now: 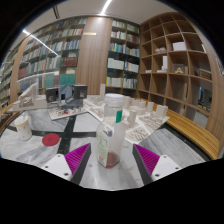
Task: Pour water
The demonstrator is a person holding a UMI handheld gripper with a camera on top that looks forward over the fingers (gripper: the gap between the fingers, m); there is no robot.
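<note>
Holding my gripper point(108, 158) spread around a carton point(109, 143) on the table point(190, 165), I should centre it, then squeeze evenly.

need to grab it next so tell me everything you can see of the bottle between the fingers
The bottle stands upright on the table, between the two pink-padded fingers of the tool. It looks like pale, translucent plastic with a green cap and a light label; a reddish patch shows low on its side. Whether there is liquid inside cannot be told. A gap shows at either side, so the fingers do not press on it; only the table seems to touch it.
</note>
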